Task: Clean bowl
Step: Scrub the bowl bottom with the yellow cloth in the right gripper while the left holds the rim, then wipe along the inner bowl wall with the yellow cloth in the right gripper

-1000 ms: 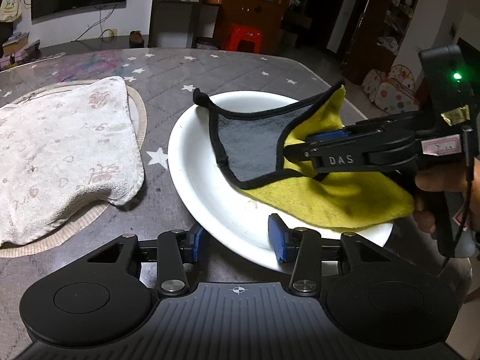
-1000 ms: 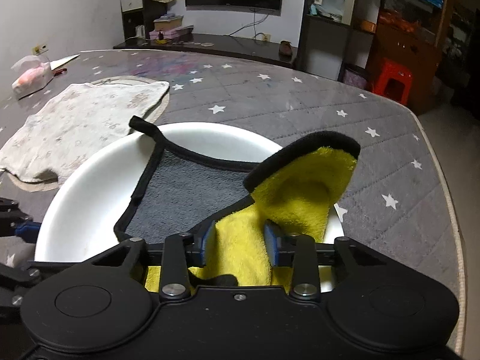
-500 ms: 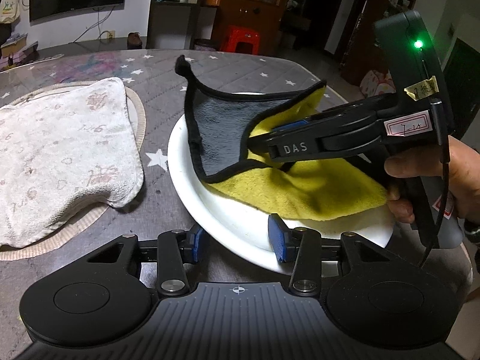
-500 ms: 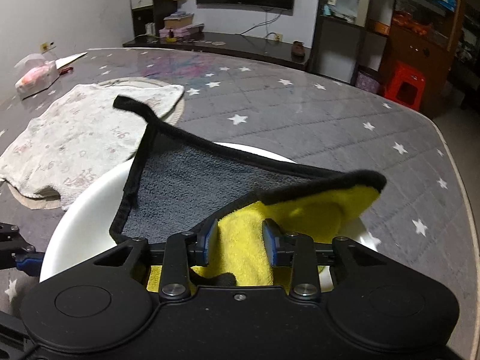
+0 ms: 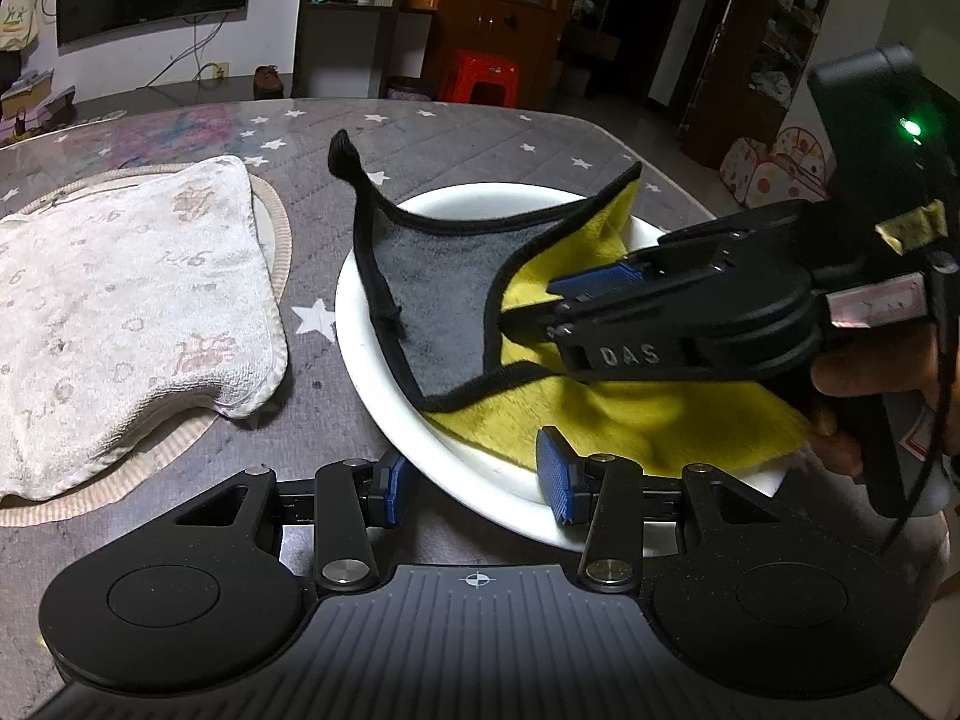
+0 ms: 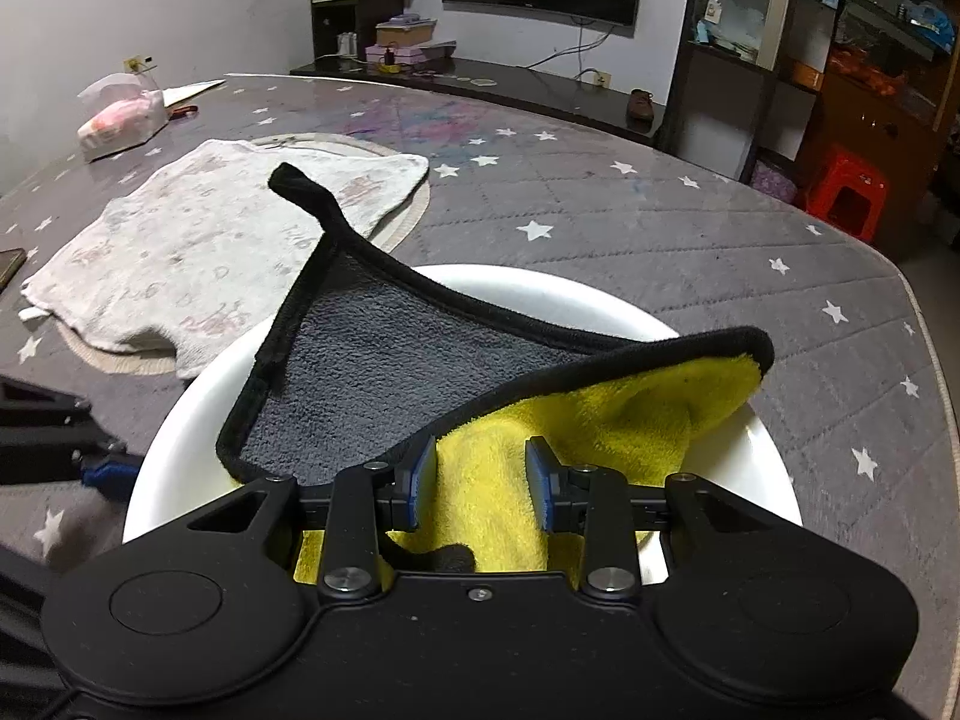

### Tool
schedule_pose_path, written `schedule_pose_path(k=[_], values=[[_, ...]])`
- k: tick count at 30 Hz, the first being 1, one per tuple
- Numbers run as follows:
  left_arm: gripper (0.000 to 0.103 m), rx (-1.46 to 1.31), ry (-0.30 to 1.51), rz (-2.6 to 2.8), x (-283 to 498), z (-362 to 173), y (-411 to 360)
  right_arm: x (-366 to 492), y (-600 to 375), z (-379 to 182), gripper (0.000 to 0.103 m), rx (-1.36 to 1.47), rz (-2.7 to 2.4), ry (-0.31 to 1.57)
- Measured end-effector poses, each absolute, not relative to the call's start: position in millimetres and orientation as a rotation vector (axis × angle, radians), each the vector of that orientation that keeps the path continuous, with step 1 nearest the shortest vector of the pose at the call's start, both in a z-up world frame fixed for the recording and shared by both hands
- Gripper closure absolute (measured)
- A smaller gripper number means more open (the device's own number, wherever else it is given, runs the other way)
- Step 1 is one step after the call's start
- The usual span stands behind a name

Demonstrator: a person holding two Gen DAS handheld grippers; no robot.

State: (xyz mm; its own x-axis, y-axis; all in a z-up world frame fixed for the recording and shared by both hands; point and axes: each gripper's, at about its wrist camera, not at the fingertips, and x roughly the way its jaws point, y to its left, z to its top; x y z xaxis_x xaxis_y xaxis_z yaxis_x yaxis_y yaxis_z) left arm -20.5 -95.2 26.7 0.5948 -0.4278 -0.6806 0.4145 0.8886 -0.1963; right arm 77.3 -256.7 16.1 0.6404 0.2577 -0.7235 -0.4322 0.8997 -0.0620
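A shallow white bowl (image 5: 384,384) sits near the star-quilted table's (image 5: 480,138) right edge, its rigid, likely slippery near rim clamped by the left gripper (image 5: 474,480); the right gripper (image 6: 480,480) pinches a soft yellow-grey microfibre cloth (image 6: 600,420) inside.

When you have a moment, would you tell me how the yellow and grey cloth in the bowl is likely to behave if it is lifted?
The cloth is probably floppy: it folds and drapes over the bowl rim. It likely weighs little, since its free corner stands up unsupported. Its plush pile should grip well between the right gripper jaws rather than slip.
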Motion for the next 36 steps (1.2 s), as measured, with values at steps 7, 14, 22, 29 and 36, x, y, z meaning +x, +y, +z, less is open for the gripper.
schedule_pose_path(k=[7,14,22,29,36], values=[[0.058,-0.016,0.794,-0.488,-18.0,25.4,-96.0,65.0,-266.2,17.3,0.067,-0.247,0.409,0.791],[0.058,-0.015,0.795,-0.487,-12.2,23.5,-97.1,53.5,-274.0,17.2,0.067,-0.256,0.406,0.798],[0.055,-0.014,0.795,-0.486,-7.9,23.2,-94.9,45.2,-279.6,18.0,0.067,-0.272,0.394,0.816],[0.055,-0.004,0.797,-0.483,-3.7,22.3,-96.1,43.5,-279.6,19.1,0.067,-0.285,0.392,0.827],[0.055,-0.004,0.795,-0.482,0.1,20.7,-95.9,37.7,-282.0,21.0,0.067,-0.341,0.377,0.852]])
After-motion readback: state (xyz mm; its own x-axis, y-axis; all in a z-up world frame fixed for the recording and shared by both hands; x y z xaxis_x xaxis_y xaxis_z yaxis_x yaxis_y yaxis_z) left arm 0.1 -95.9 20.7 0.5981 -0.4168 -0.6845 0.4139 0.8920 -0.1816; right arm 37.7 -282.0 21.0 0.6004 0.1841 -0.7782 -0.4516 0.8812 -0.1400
